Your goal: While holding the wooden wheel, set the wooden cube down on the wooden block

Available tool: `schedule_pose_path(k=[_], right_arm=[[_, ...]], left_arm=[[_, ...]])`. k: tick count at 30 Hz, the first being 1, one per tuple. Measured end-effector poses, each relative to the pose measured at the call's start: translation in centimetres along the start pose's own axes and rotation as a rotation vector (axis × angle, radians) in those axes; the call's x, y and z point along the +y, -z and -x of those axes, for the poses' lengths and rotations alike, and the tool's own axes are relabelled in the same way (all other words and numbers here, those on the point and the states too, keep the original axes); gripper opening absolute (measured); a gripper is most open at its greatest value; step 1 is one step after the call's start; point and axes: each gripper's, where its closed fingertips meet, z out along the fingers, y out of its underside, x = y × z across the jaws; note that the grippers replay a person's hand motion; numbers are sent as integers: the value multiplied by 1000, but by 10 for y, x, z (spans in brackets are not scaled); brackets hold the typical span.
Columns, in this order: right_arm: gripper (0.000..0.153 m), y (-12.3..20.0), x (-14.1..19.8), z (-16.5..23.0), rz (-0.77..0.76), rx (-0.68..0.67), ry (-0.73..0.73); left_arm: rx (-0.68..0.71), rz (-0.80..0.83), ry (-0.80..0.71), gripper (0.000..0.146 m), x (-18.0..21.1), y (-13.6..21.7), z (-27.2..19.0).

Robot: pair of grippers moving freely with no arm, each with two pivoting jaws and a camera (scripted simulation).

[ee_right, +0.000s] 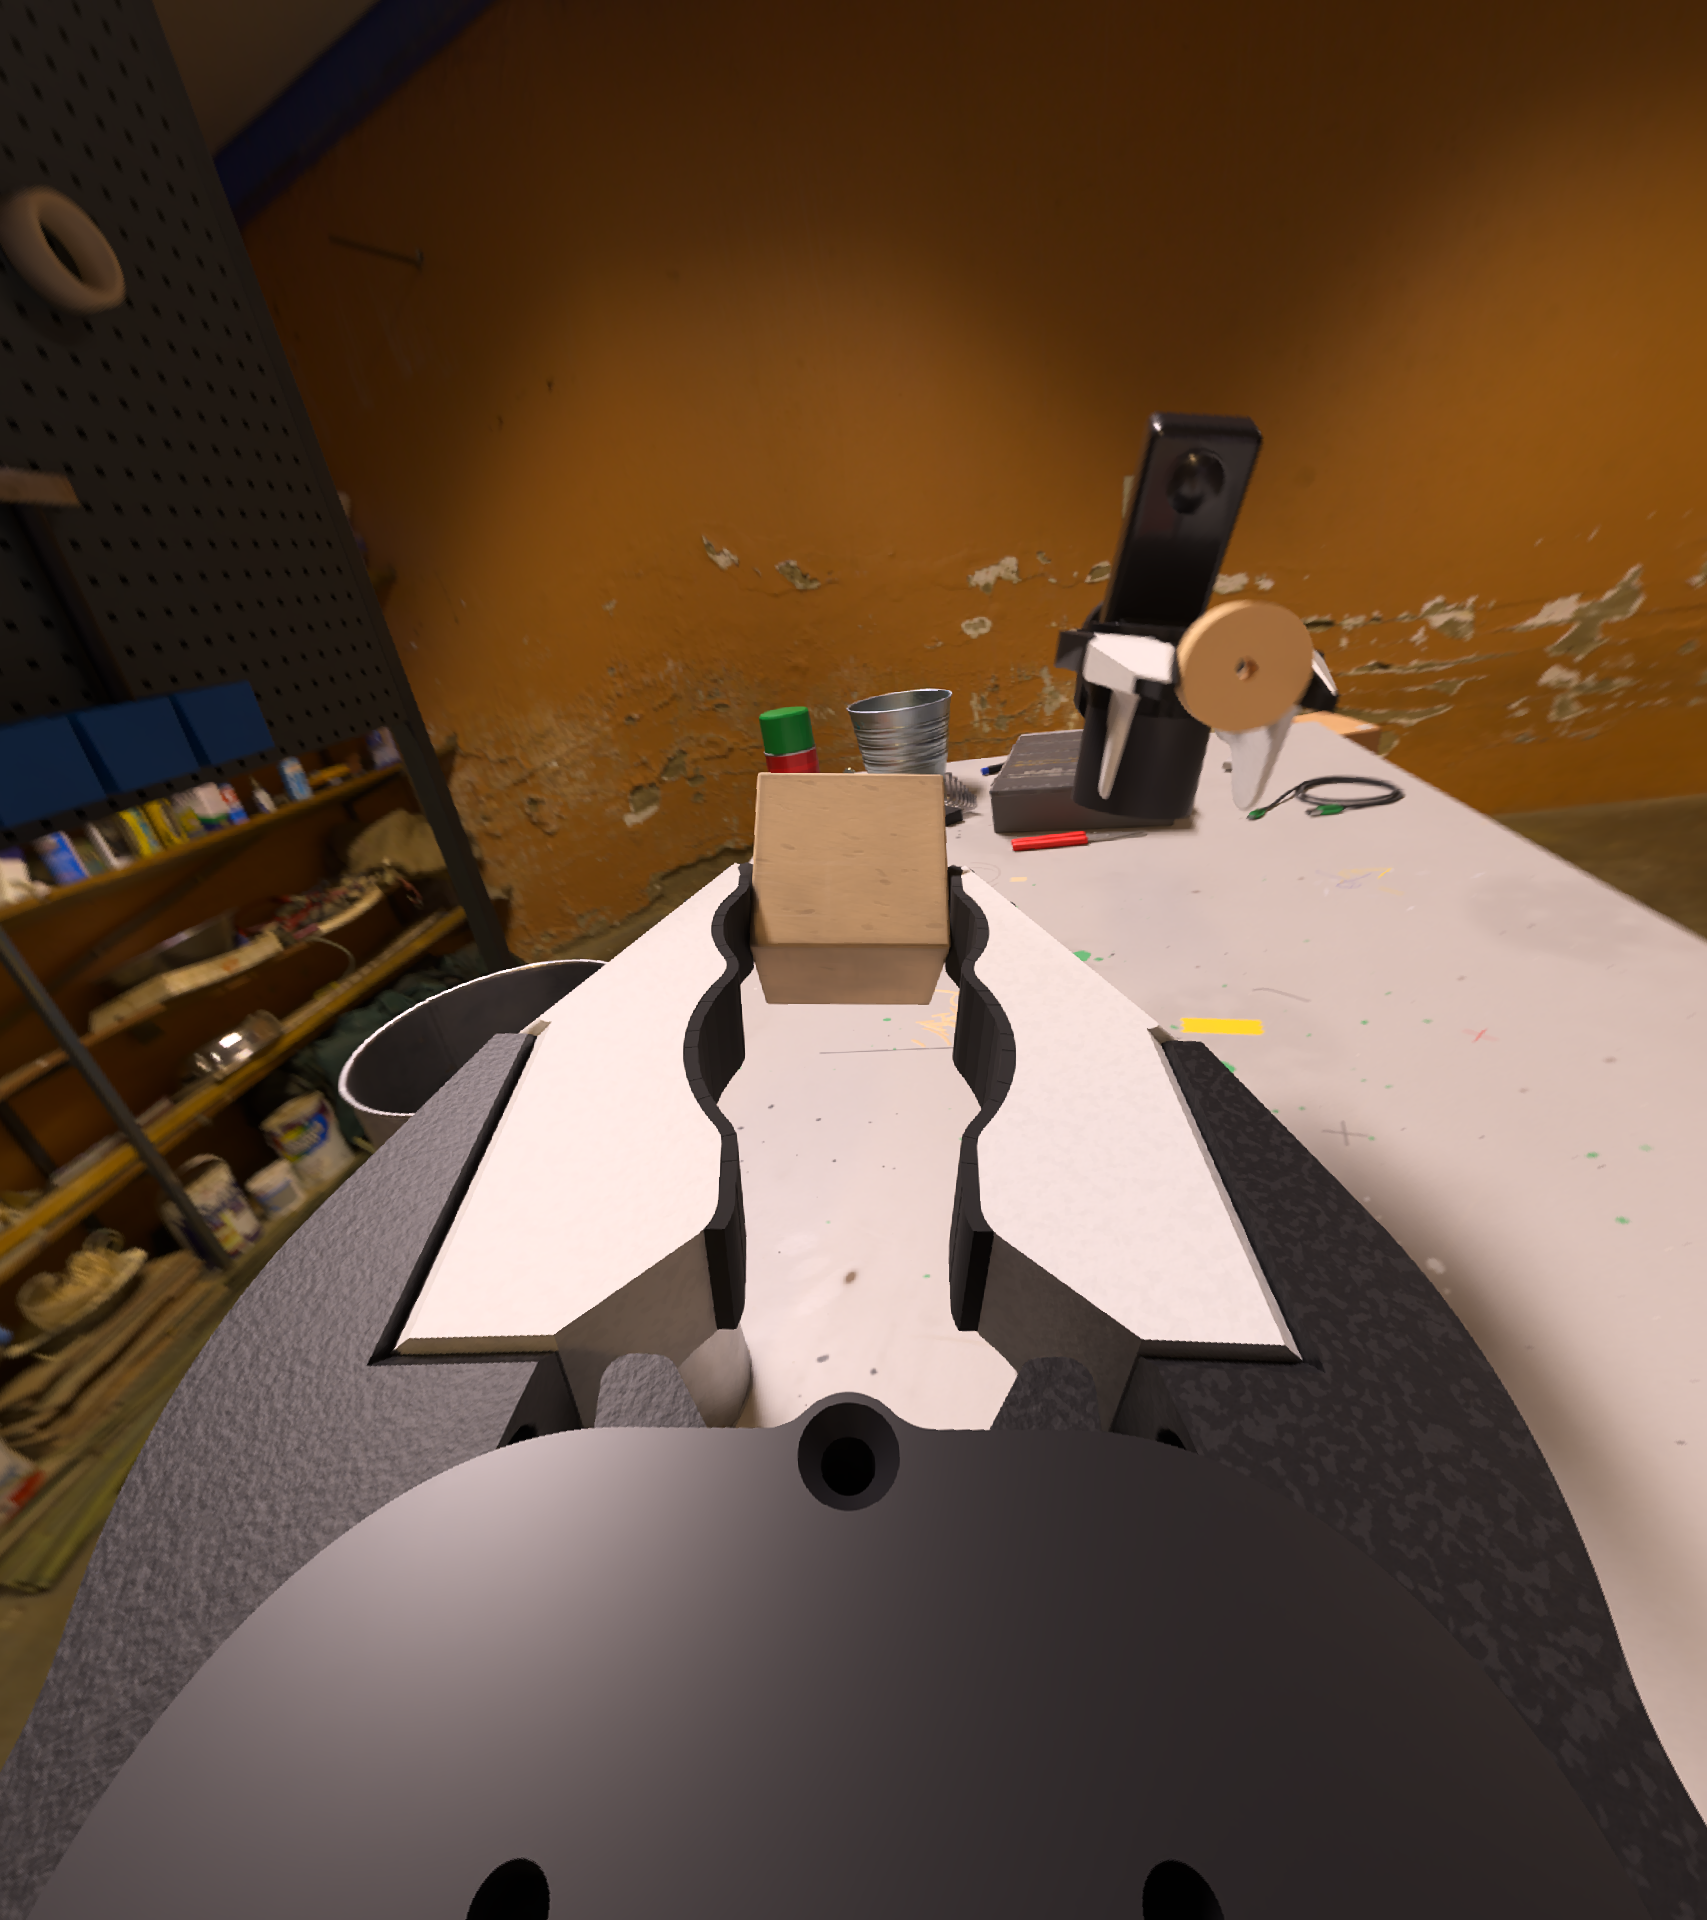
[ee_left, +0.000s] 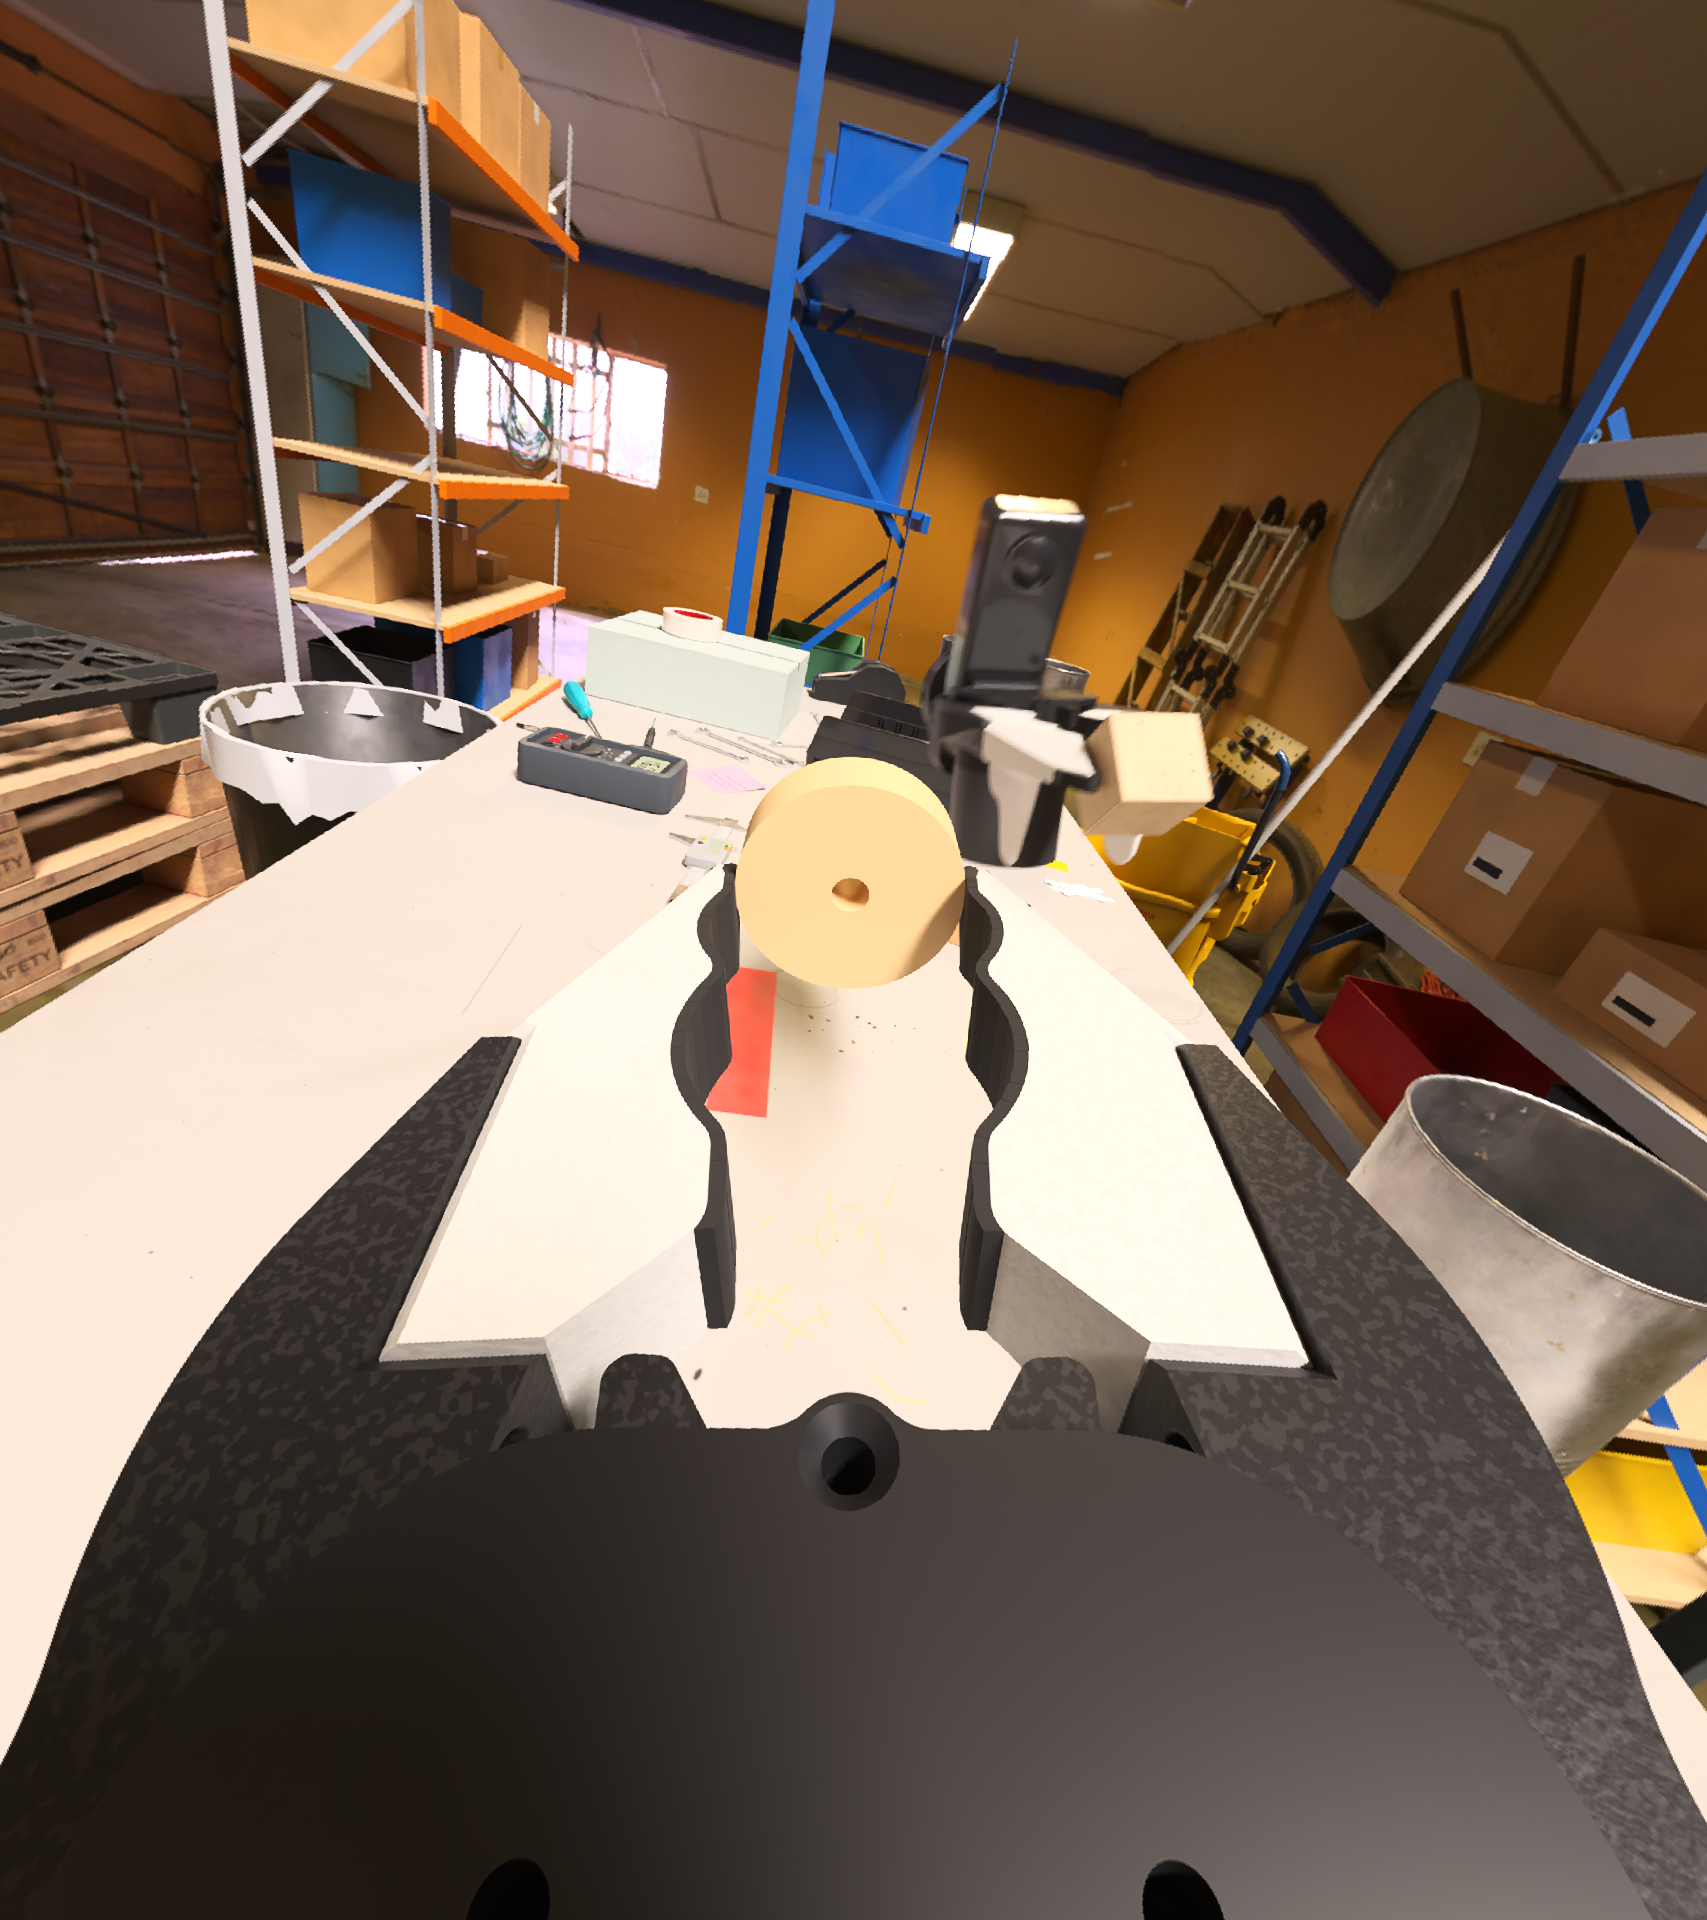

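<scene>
A pale wooden wheel [ee_left: 849, 885] with a small centre hole is clamped between the fingertips of the left gripper [ee_left: 847, 904], held in the air above a white workbench [ee_left: 205, 1039]. A wooden cube [ee_right: 847, 883] is gripped at the fingertips of the right gripper [ee_right: 849, 914], also raised above the bench. Both grippers are tilted slightly downward, facing each other. The wooden block cannot be made out.

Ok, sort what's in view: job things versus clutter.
Job:
wheel, gripped by left gripper
cube, gripped by right gripper
the wooden block is not clearly in view

Clutter:
meter
tape roll
white box
spray can
metal cup
red pen
cable
</scene>
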Motion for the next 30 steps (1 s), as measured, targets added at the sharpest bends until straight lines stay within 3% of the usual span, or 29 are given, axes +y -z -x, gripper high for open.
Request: schedule_pose_path(k=[6, 8, 10, 15, 21, 25, 30], right_arm=[[36, 28, -11, 55, 56, 90, 79], [36, 52, -7, 64, 78, 199, 66], [36, 92, -3, 64, 92, 431, 58], [36, 253, 20, 79, 111, 1311, 18], [36, 369, 83, 132, 74, 1876, -76], [36, 403, 129, 130, 117, 2006, -222], [36, 413, 149, 105, 183, 2044, -269]], left_arm=[[23, 16, -7, 42, 0, -3, -8], [26, 25, -11, 42, 0, -3, -10], [6, 41, -26, 42, 0, -2, -10], [7, 25, -38, 42, -7, 4, -13], [26, -21, -5, 42, -14, 8, -12], [30, -18, 4, 42, -12, 6, -12], [25, 8, -6, 42, -8, 2, -13]])
